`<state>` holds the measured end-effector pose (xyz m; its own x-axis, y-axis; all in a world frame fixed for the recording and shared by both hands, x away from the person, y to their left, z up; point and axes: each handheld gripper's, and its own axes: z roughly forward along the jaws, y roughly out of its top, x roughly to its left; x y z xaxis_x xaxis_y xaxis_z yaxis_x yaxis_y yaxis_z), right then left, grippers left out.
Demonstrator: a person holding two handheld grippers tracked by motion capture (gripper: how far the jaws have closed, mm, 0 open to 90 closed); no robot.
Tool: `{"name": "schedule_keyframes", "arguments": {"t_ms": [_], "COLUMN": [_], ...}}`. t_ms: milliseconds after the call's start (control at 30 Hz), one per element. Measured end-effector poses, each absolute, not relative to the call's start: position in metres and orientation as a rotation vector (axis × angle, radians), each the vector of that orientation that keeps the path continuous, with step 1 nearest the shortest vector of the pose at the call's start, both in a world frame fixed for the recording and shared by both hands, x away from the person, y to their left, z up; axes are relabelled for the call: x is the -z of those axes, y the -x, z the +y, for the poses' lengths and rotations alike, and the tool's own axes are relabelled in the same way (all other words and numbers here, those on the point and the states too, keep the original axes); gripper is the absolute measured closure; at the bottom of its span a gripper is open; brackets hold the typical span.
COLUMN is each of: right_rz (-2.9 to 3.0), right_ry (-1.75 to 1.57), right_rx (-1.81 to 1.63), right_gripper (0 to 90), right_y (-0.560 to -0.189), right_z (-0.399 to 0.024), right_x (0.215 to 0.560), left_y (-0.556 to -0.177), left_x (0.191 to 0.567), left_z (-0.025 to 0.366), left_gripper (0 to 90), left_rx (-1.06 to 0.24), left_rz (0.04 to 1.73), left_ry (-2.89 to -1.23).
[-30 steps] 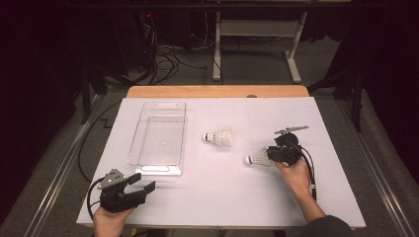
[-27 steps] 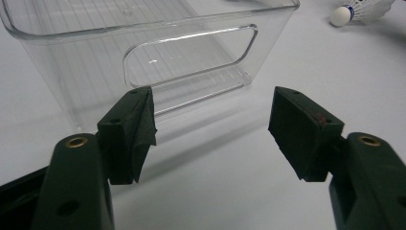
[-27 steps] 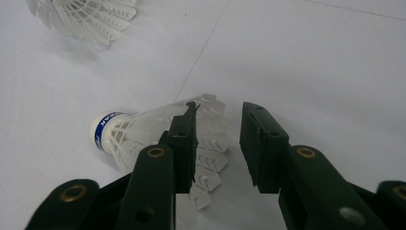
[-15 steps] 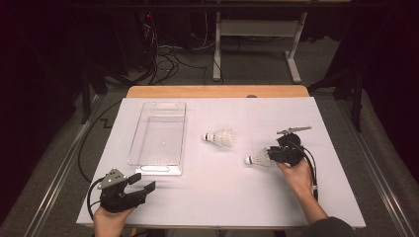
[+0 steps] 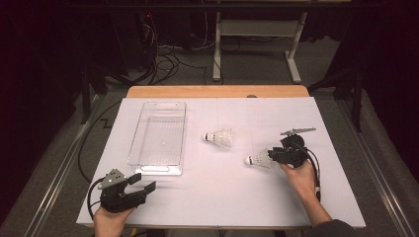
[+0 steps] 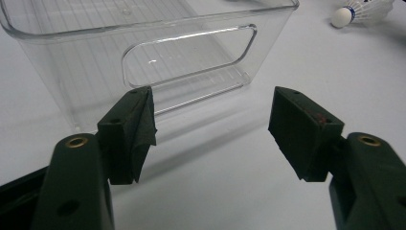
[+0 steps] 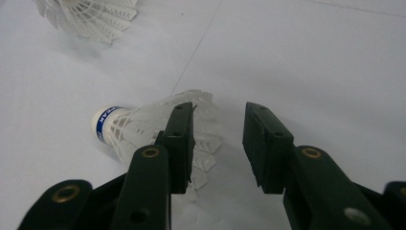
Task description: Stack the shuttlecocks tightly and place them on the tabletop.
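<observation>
Find the right tongs (image 7: 219,112) half spread and pinching nothing. Cannot tell whether the left jaw already touches the white shuttlecock with round cork head, blue band and netted skirt (image 7: 124,127). Shift a little toward that jaw's side, probably, so the skirt comes fully between both jaws and not only its edge. Close slowly and softly; hard squeezing likely bends the thin ribs. Grip nearer the narrow part behind the cork, if possible, for a firmer hold. Lift straight up off the white table sheet (image 7: 311,57) to avoid rolling.

Lies on its side just in front of the right tongs, cork pointing away to the left-jaw side, open skirt reaching behind that jaw and into the gap. Looks clean, white and light, with ribs spreading in a cone.

Farther ahead, on the same side, see a second white shuttlecock (image 7: 91,12), well apart. Leave the left tongs (image 6: 213,103) spread wide and empty, facing the end wall of the clear rectangular plastic bin (image 6: 191,52) just ahead of them.
</observation>
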<state>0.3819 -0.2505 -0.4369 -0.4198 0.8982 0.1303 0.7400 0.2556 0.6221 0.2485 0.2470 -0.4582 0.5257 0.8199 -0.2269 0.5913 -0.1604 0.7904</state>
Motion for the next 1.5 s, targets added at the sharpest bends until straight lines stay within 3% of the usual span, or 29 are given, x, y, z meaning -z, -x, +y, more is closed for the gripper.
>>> {"name": "schedule_keyframes", "arguments": {"t_ms": [833, 1500], "right_rz": [2.247, 2.257], "right_ry": [-1.496, -1.443], "right_rx": [-0.969, -1.06], "right_gripper": [62.6, 66.8], "right_y": [-0.364, -0.333], "right_z": [-0.263, -0.268], "right_x": [0.427, 0.417], "left_y": [-0.248, -0.248], "left_x": [0.458, 0.458], "left_z": [0.247, 0.247], "left_gripper": [33.6, 33.5], "left_rx": [-0.319, -0.323], "left_rz": [1.168, 1.169], "left_ry": [-1.853, -1.851]}}
